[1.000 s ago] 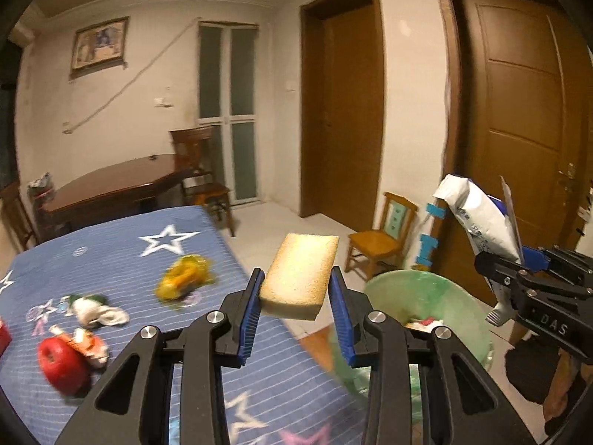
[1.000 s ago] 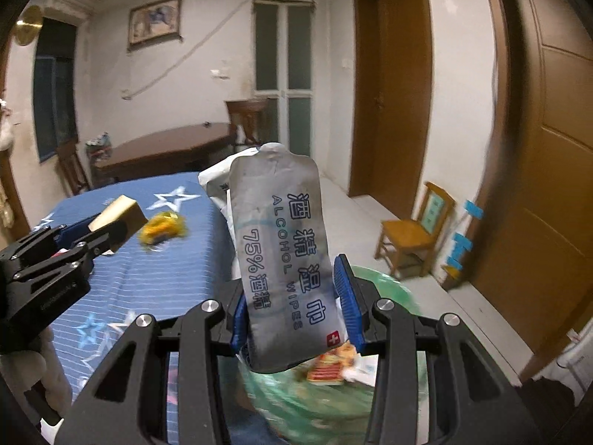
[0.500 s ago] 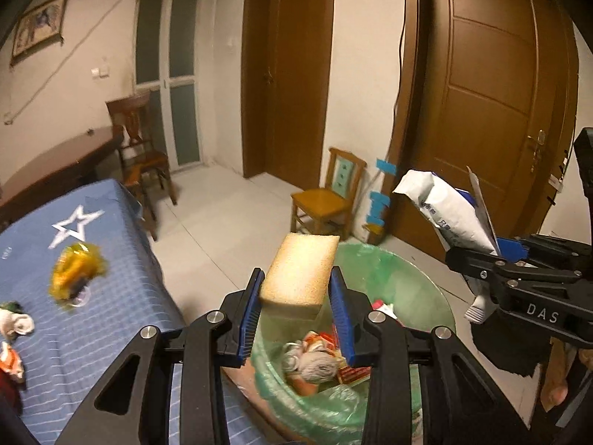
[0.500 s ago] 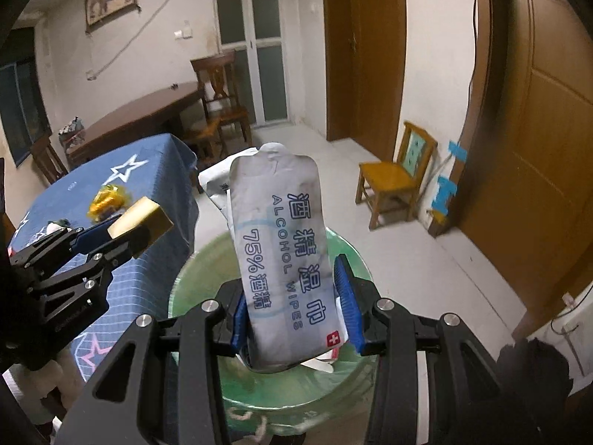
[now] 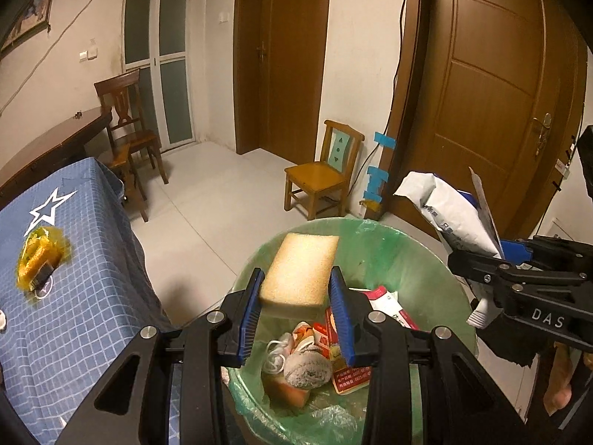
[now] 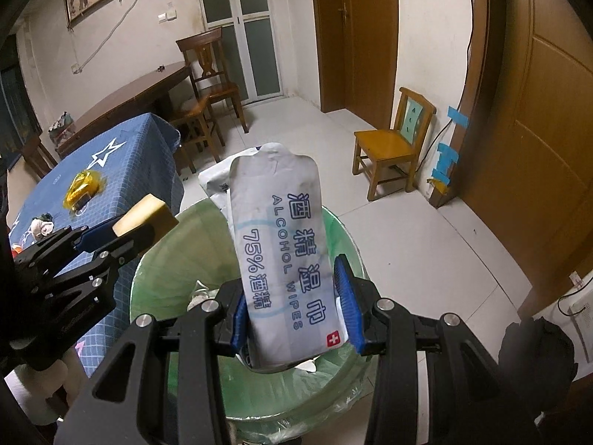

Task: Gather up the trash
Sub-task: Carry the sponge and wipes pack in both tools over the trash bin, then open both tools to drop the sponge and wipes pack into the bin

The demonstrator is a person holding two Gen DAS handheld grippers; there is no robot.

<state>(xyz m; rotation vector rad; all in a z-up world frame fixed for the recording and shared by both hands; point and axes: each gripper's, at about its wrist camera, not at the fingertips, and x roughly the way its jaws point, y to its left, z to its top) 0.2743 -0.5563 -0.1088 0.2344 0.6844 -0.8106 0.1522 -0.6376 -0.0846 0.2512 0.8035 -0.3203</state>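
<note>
**Both grippers poised over the bin, loads not yet dropped**

The left gripper (image 5: pixel 294 298) pinches a yellow sponge (image 5: pixel 300 270) by its near end between blue pads, holding it out over the green-lined trash bin (image 5: pixel 418 270), presumably so it falls straight in. The right gripper (image 6: pixel 294 313) clamps an alcohol wipes pack (image 6: pixel 285 252) upright above the same bin, which already holds wrappers and a grey rag (image 5: pixel 307 365). A yellow wrapper (image 5: pixel 39 256) lies on the star-patterned blue tablecloth (image 5: pixel 81 296), uncollected.
</note>
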